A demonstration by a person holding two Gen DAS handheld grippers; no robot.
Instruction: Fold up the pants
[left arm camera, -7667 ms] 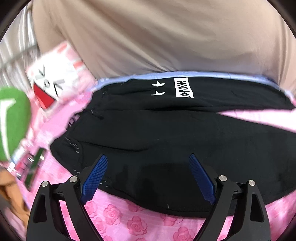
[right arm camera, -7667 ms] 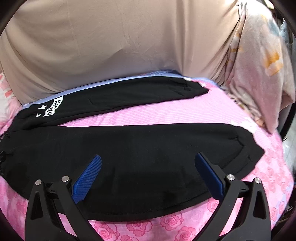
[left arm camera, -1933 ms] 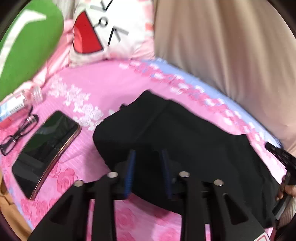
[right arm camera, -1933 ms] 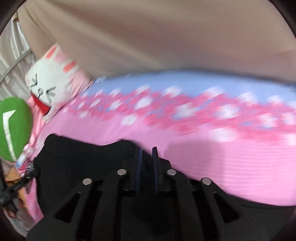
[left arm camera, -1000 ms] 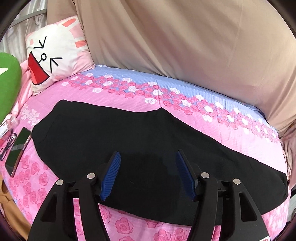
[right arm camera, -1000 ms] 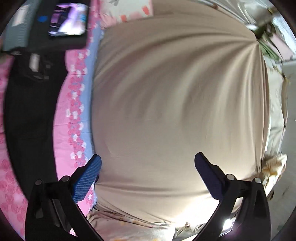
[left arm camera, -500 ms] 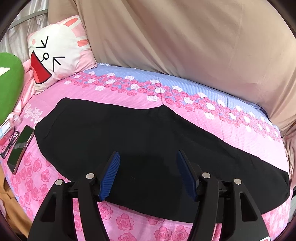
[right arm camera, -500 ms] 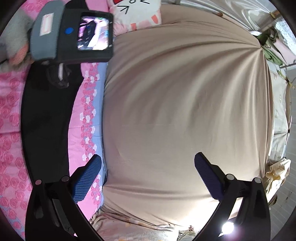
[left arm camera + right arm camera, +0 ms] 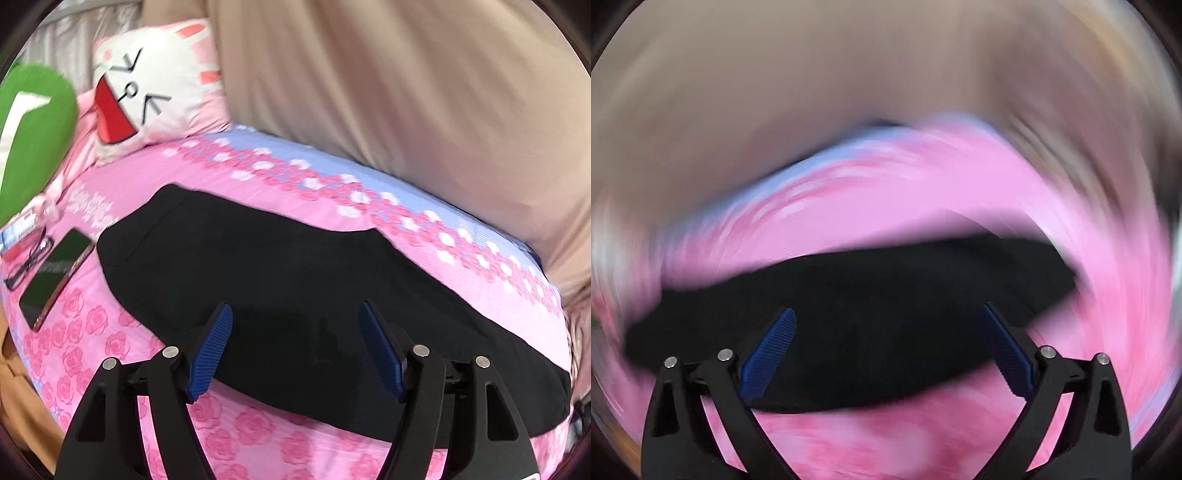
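The black pants [image 9: 295, 280] lie flat on the pink rose-print bed sheet [image 9: 110, 332], folded lengthwise into one long band running from upper left to lower right. My left gripper [image 9: 295, 321] is open and empty, hovering over the near edge of the pants about mid-length. In the right wrist view the picture is smeared by motion; the pants [image 9: 886, 302] show as a dark band on the sheet [image 9: 923, 206]. My right gripper [image 9: 886, 321] is open and empty above them.
A white rabbit-face pillow [image 9: 155, 85] and a green cushion [image 9: 33, 129] sit at the far left. A phone [image 9: 55, 273], glasses [image 9: 29, 258] and a small bottle [image 9: 22, 225] lie at the bed's left edge. A beige curtain [image 9: 406, 92] hangs behind the bed.
The right gripper has swung down from facing the curtain to facing the pants, still moving fast. The left gripper has moved closer and a little left over the pants. Both stay open.
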